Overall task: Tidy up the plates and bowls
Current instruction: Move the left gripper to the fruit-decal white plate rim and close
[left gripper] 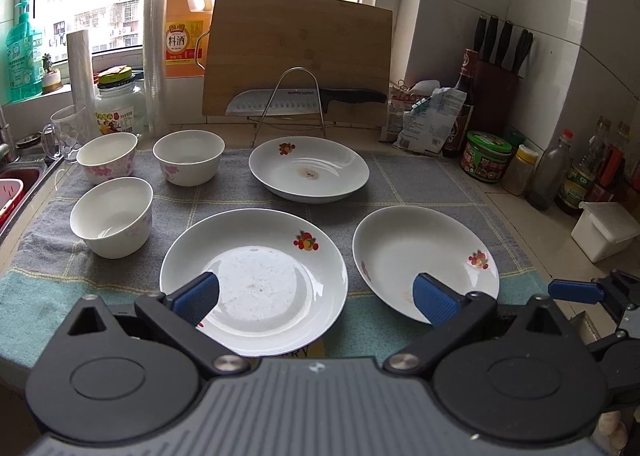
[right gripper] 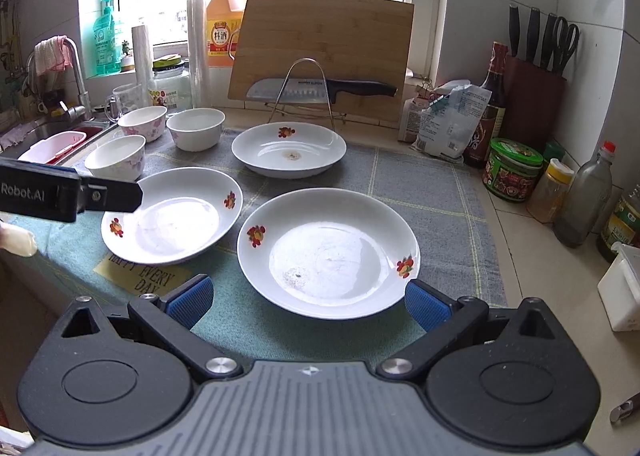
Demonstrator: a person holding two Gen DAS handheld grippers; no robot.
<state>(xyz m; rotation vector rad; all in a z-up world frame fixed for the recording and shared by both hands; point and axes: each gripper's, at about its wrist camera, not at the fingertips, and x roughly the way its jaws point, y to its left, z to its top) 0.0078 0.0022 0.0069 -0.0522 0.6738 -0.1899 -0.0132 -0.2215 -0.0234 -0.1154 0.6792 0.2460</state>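
Note:
Three white fruit-print plates lie on a grey-green towel: a near-left plate, a near-right plate and a far plate. Three white floral bowls stand at the left: a near one, a back-left one and a back-right one. My left gripper is open and empty, hovering above the near edges of the two near plates. My right gripper is open and empty in front of the near-right plate. The left gripper's side shows in the right wrist view.
A cutting board and a knife rest in a wire rack behind the plates. Bottles, jars and a knife block crowd the right wall. A white box sits at right. The sink lies left.

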